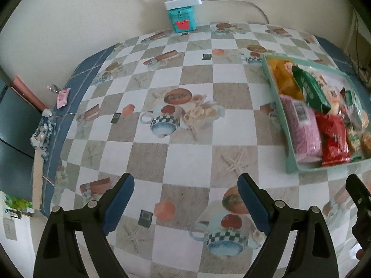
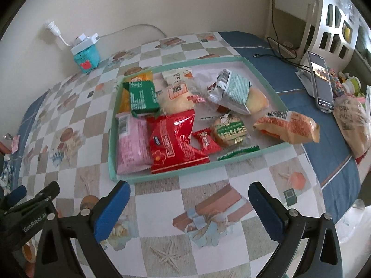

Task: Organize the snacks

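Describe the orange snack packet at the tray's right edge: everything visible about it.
The orange packet is a puffy, crinkled plastic wrapper with red print and a white barcode panel near its upper left. It looks sealed and full. It lies tilted across the mint-green tray, propped on the right rim, one end inside and the other overhanging the blue cloth. No gripper touches it.

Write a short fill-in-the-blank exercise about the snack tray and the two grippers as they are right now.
1. The snacks lie in a shallow tray whose rim is pale ____.
2. The pink packet lies beside the large ____ packet.
3. The orange packet hangs over the tray's ____ rim in the right wrist view.
4. The left gripper and right gripper both hold ____.

Missing words: green; red; right; nothing
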A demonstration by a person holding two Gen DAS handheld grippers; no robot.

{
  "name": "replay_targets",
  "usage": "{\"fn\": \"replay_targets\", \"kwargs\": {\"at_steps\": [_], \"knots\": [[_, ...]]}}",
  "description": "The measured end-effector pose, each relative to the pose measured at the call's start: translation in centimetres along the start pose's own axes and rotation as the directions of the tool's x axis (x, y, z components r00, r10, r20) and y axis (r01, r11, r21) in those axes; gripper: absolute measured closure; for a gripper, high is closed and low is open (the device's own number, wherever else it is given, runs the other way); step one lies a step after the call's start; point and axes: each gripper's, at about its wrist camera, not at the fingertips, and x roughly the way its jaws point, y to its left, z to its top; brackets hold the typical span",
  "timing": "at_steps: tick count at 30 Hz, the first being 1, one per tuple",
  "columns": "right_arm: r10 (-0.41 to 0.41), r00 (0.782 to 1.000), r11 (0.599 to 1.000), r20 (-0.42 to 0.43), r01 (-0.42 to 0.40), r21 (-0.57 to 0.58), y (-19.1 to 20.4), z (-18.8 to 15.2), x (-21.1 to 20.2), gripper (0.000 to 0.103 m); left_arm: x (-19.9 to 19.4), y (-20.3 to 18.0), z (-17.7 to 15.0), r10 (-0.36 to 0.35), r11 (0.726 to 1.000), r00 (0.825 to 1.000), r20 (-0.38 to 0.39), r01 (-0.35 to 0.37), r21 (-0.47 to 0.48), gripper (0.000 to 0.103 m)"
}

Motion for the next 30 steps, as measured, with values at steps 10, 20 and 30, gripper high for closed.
{"fn": "replay_targets", "kwargs": {"at_steps": [10, 20, 30], "knots": [[-0.014, 1.0, 1.0, 0.016, 0.014, -0.012, 0.5, -1.3, 0.2, 0.0, 0.1, 0.5, -1.1, 0.081, 0.997, 0.997, -0.001, -0.081, 0.002, 0.012], [-0.039, 0.999, 0.999, 0.033, 0.04, -0.02, 0.7, -1.6, -0.1, 0.0, 0.1, 1.3, -1.3, 0.109, 0.993, 0.994, -0.014, -0.109, -0.039, 0.012], [-0.061, 0.996, 0.996, 0.068, 0.066, -0.065, 1.6, -1.6, -0.6, 0.0, 0.3, 1.6, -1.4, 0.123, 0.991, 0.992, -0.024, -0.124, -0.054, 0.012]]}}
